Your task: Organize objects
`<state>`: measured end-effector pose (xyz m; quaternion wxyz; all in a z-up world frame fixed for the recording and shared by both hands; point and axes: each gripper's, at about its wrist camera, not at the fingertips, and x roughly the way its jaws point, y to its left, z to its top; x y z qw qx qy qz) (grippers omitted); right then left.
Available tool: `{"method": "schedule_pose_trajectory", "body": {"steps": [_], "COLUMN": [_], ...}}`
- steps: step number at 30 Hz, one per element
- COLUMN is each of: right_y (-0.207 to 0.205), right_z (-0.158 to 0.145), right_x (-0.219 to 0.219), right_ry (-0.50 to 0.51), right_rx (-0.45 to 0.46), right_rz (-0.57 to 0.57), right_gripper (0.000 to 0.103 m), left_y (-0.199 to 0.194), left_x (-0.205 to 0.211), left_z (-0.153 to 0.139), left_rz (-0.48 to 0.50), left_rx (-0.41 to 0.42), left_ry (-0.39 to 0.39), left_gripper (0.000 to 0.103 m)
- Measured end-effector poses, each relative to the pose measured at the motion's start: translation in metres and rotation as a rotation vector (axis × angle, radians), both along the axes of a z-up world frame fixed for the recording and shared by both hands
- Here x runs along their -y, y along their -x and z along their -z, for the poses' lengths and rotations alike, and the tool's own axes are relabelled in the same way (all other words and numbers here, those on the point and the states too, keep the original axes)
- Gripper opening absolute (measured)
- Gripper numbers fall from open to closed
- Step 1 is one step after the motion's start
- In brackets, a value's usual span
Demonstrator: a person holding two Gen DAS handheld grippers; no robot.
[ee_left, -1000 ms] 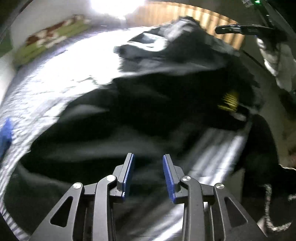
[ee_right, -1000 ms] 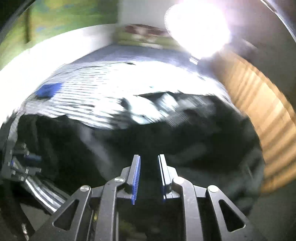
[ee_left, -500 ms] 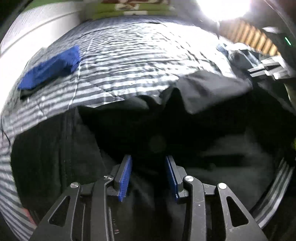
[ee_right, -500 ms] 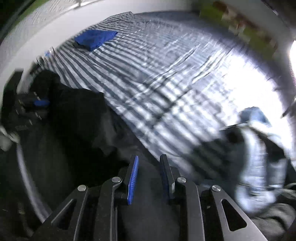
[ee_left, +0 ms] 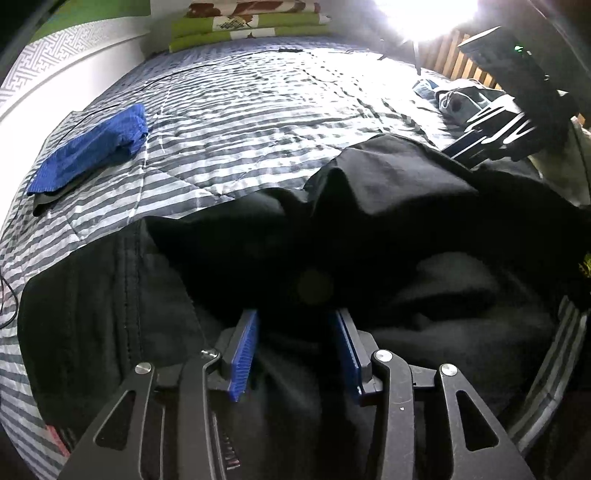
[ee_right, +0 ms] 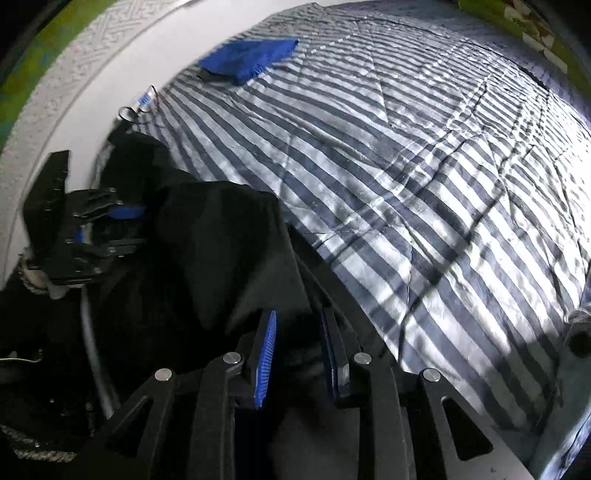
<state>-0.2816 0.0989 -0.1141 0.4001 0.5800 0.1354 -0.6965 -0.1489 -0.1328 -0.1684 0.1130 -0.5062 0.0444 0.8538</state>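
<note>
Black garment [ee_left: 388,192], crumpled, lying on the near part of a bed covered by a grey-and-white striped quilt [ee_left: 258,110]; it fills the lower half of both wrist views.

Left gripper [ee_left: 295,350]: pointed steeply down over the dark cloth, blue-padded fingers [ee_left: 243,354] moderately spread and opening. Black fabric lies under and between them, but the pads do not visibly press on it. In the right wrist view the same tool [ee_right: 110,230] appears at the left edge, over the garment's far side.

Right gripper [ee_right: 297,354]: likewise aimed down, at the garment's edge nearest the bare quilt. Its fingers [ee_right: 266,362] stand a narrow gap apart, and a dark fold sits in that gap; whether the pads actually pinch the fold cannot be told, as the cloth there is too dark. In the left wrist view this tool [ee_left: 480,138] shows at upper right, touching or just above the garment's raised fold.

Other items: a folded blue cloth [ee_left: 88,151] lies well apart on the quilt, towards the wall; a pale blue-grey garment [ee_left: 458,99] lies beyond the black one; green patterned pillows [ee_left: 251,22] are stacked at the head of the bed.
</note>
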Motion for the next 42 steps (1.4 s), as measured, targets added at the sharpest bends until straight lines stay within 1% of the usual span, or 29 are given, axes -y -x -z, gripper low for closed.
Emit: {"method": "schedule_pose_trajectory", "body": {"steps": [2,4,6,9,10,12,15,16,17,19,23,24,26,27,30,31,32,33,34,35,36,37,38,39,40,41,42], "right_y": [0.001,-0.002,0.000,0.010,0.017,0.021,0.014,0.010,0.007,0.003,0.001,0.000,-0.003,-0.005,-0.012,-0.007,0.001,0.011,0.022,0.024,0.024,0.023,0.023,0.023,0.021,0.018,0.016], "right_z": [0.003,0.000,-0.002,-0.012,-0.013,-0.012,-0.007,-0.004,-0.002,0.004,0.008,0.009,0.009,0.008,0.000,-0.009,-0.013,-0.015,-0.012,-0.008,-0.004,-0.003,-0.009,-0.014,-0.023,-0.035,-0.043], "right_x": [0.001,0.000,-0.003,-0.021,-0.026,-0.030,-0.020,-0.014,-0.010,-0.002,0.007,0.009,0.014,0.017,0.023,0.020,0.016,0.011,0.007,0.009,0.011,0.013,0.012,0.013,0.016,0.022,0.029], "right_ry": [0.006,0.024,0.045,0.066,0.059,0.040,-0.018,-0.047,-0.059,-0.093,-0.128,-0.131,-0.152,-0.169,-0.217,-0.219,-0.206,-0.185,-0.195,-0.226,-0.283,-0.313,-0.288,-0.268,-0.235,-0.188,-0.148], "right_rx": [0.005,0.005,0.017,-0.009,-0.015,-0.020,-0.042,-0.062,-0.069,-0.096,-0.133,-0.136,-0.161,-0.178,-0.275,-0.325,-0.341,-0.322,-0.310,-0.317,-0.350,-0.362,-0.343,-0.344,-0.359,-0.372,-0.376], "right_rz": [-0.016,-0.023,-0.025,0.036,0.073,0.085,0.018,-0.009,-0.026,-0.049,-0.069,-0.073,-0.088,-0.095,-0.113,-0.101,-0.063,-0.016,0.036,0.035,0.038,0.039,0.048,0.058,0.071,0.070,0.063], "right_gripper": [0.021,0.018,0.018,0.018,0.018,0.018,0.018,0.019,0.023,0.027,0.027,0.027,0.002,0.002,0.002,0.001,0.002,0.001,0.001,0.000,0.001,0.004,0.006,0.008,0.016,0.027,0.034], "left_y": [-0.001,-0.001,-0.002,-0.003,-0.003,-0.003,-0.004,-0.003,-0.004,-0.004,-0.004,-0.004,-0.004,-0.005,-0.006,-0.006,-0.007,-0.008,-0.009,-0.011,-0.016,-0.019,-0.028,-0.034,-0.041,-0.051,-0.059], "left_x": [-0.001,-0.001,-0.001,-0.002,-0.002,-0.003,-0.003,-0.003,-0.003,-0.002,-0.003,-0.003,-0.004,-0.004,-0.004,-0.004,-0.004,-0.003,-0.001,0.004,0.016,0.025,0.048,0.066,0.084,0.111,0.128], "left_z": [0.000,0.001,0.001,0.001,0.001,0.001,0.001,0.001,0.001,0.001,0.000,0.001,0.001,0.001,0.000,0.000,0.000,-0.002,-0.003,-0.008,-0.018,-0.025,-0.041,-0.051,-0.059,-0.066,-0.067], "left_rz": [0.008,0.013,0.018,0.019,0.019,0.018,0.018,0.018,0.018,0.018,0.018,0.018,0.019,0.020,0.024,0.024,0.027,0.028,0.025,0.016,-0.011,-0.035,-0.102,-0.156,-0.211,-0.301,-0.358], "left_rx": [-0.003,-0.005,-0.005,-0.004,-0.004,-0.003,-0.003,-0.003,-0.003,-0.003,-0.003,-0.003,-0.004,-0.003,-0.004,-0.004,-0.003,0.009,0.016,0.025,0.012,-0.008,-0.057,-0.085,-0.112,-0.145,-0.147], "left_ry": [0.002,-0.001,-0.004,0.000,0.000,-0.001,-0.001,-0.001,-0.001,-0.001,-0.003,-0.001,0.000,0.001,0.001,0.001,0.001,-0.005,-0.017,-0.043,-0.066,-0.073,-0.107,-0.139,-0.161,-0.167,-0.170], "left_gripper": [0.044,0.044,0.045,0.045,0.045,0.045,0.045,0.045,0.045,0.045,0.045,0.045,0.045,0.045,0.045,0.045,0.045,0.045,0.045,0.045,0.045,0.045,0.046,0.049,0.057,0.067,0.069]}}
